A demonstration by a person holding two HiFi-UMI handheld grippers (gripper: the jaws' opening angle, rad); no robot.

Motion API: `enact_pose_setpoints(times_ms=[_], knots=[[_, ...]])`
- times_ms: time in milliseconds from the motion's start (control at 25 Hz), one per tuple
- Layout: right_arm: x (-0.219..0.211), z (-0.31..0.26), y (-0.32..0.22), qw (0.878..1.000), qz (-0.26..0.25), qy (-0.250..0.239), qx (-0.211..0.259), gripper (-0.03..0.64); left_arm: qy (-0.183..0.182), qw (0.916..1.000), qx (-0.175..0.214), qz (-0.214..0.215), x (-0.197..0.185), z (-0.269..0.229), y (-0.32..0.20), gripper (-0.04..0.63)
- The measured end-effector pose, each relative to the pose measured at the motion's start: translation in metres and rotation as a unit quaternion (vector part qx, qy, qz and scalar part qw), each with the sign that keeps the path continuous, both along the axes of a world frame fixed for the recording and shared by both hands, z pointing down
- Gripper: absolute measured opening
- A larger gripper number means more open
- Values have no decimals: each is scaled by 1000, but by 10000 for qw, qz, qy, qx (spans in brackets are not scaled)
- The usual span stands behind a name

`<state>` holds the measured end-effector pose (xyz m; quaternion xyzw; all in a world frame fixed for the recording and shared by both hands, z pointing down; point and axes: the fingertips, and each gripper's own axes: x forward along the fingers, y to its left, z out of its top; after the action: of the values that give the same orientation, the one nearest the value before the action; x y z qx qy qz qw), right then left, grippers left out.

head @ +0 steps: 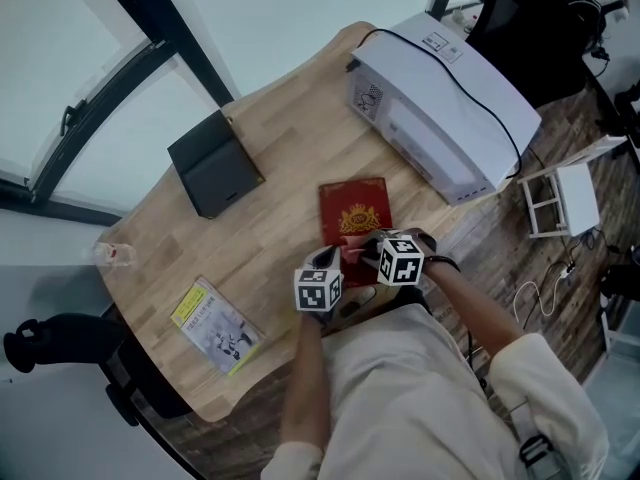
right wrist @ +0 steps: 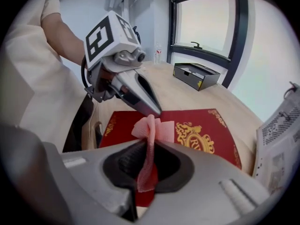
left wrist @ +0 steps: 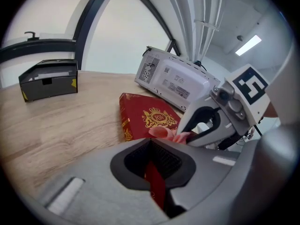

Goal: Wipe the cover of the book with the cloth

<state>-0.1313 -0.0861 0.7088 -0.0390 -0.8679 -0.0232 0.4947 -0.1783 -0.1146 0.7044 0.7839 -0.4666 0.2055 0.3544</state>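
Note:
A red book point(head: 353, 211) with a gold crest lies flat on the wooden table point(head: 290, 138), close to its near edge. My left gripper point(head: 330, 264) is shut on the book's near edge; a red strip shows between its jaws in the left gripper view point(left wrist: 153, 172). My right gripper point(head: 372, 253) is shut on a pink cloth point(right wrist: 149, 128), which bunches up just above the book's near part. In the right gripper view the left gripper's fingers point(right wrist: 146, 99) taper to a point at the book's edge, beside the cloth. The left gripper view also shows the book point(left wrist: 145, 116) and cloth point(left wrist: 169, 134).
A white printer-like machine point(head: 440, 108) with a black cable stands at the table's far right. A black open box point(head: 213, 163) sits at the left, and a yellow-edged booklet point(head: 215, 326) at the near left. A white rack point(head: 565, 200) stands on the floor to the right.

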Motion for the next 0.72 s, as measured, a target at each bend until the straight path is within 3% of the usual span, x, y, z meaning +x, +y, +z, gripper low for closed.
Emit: enact_pose_setpoints(times_ms=[560, 720], knots=[[-18, 0, -123, 9963, 559, -39, 654, 38, 17, 10000, 26, 43, 0, 0, 1, 6], [-29, -5, -159, 9919, 1128, -422, 404, 38, 44, 10000, 13, 27, 0, 1, 2, 6]])
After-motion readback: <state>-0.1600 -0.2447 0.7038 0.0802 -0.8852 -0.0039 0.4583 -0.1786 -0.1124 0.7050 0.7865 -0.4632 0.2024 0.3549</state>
